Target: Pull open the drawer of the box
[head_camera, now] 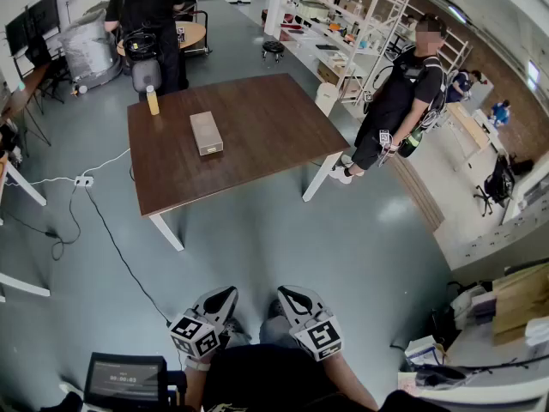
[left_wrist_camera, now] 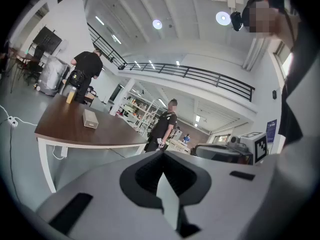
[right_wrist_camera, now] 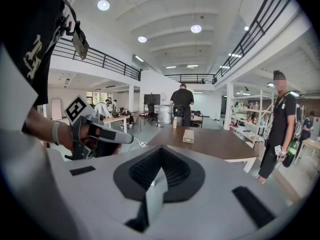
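A small grey-beige box (head_camera: pixel 206 133) lies flat near the middle of the brown table (head_camera: pixel 257 153), far ahead of me. It shows as the box (left_wrist_camera: pixel 90 118) in the left gripper view and as the box (right_wrist_camera: pixel 188 136) in the right gripper view. Both grippers are held low against my body, well short of the table. The left gripper (head_camera: pixel 225 293) and the right gripper (head_camera: pixel 287 293) sit side by side. In each gripper view the jaws meet with nothing between them, at the left gripper (left_wrist_camera: pixel 162 156) and the right gripper (right_wrist_camera: pixel 159 153).
A yellow bottle (head_camera: pixel 153 99) stands at the table's far left corner. One person in black (head_camera: pixel 150 7) stands behind the table, another (head_camera: pixel 399 101) to its right. A power strip (head_camera: pixel 83 180) and cable cross the floor at left. Shelving (head_camera: pixel 343 15) lines the back right.
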Demonstrator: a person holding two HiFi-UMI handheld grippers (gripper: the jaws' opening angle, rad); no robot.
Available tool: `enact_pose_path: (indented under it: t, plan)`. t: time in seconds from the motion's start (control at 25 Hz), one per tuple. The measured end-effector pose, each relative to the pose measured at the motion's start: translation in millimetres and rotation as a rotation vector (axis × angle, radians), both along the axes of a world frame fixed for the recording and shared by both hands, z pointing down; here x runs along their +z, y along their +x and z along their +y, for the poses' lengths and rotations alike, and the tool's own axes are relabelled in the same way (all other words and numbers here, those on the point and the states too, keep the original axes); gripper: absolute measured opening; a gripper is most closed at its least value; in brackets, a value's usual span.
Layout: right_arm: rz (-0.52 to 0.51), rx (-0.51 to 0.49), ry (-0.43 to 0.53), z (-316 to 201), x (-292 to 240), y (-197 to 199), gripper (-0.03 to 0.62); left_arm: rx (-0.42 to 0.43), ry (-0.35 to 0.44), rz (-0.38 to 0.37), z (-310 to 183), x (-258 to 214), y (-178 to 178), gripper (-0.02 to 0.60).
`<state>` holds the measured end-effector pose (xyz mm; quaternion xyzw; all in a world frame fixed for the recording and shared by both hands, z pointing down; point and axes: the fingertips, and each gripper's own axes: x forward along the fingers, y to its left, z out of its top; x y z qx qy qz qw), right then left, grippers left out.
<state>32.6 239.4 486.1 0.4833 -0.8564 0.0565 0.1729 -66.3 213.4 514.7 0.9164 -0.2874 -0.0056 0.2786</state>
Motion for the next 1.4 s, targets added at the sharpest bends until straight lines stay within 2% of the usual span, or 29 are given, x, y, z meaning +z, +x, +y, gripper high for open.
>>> enact_pose_path:
  t: [0.24,0.52,0.64,0.96,1.2,1.4]
  plan:
    - [-0.01,-0.031,0.002,-26.1,8.8,-1.3,-0.015,-0.028,-0.006,-0.007,-17.2,10.9,-2.7,0.005]
    - [-0.051,-0.1,-0.002,-80.1,5.2,-12.3,-0.015,-0.151,-0.008,-0.036,-55.2,11.1,-18.3,0.005]
    - [-0.061,-0.146,0.018,-101.1,2.9,-13.1,-0.015,-0.177,-0.01,-0.046,-75.8,8.4,-18.0,0.005]
    - [-0.201,-0.09,0.001,-175.3,-10.8,30.9,-0.015,-0.126,0.045,-0.047,-142.2,-21.6,30.7,0.005]
    - [-0.251,-0.005,0.004,-211.5,-16.7,77.3,-0.015,-0.02,0.078,-0.084,-161.6,-33.7,75.2,0.005]
    - [-0.328,0.032,-0.016,-230.5,-12.5,111.4,-0.015,-0.019,0.076,-0.109,-184.3,-29.1,95.7,0.005]
